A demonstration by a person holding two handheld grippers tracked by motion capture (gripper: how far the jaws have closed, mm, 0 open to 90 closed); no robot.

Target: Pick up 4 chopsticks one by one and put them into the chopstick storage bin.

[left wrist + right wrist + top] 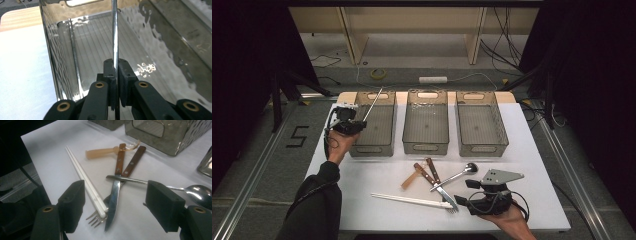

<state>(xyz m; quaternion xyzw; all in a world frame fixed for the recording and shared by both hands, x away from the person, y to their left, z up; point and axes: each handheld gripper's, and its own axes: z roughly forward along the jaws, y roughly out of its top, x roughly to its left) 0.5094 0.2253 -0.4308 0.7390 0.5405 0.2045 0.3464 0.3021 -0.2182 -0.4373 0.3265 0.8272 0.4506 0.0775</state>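
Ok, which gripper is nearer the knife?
Right. The right gripper hovers open beside the knife at the table's front; the left gripper is far off at the left bin, clamping a metal rod.

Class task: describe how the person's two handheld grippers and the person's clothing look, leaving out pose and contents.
Both grippers are black. The left gripper trails a black cable along a dark long sleeve. The right gripper carries a grey three-cornered plate on top and a looping black cable. In the gripper views, blocky black jaws ride on arms with brass-coloured pivot rings.
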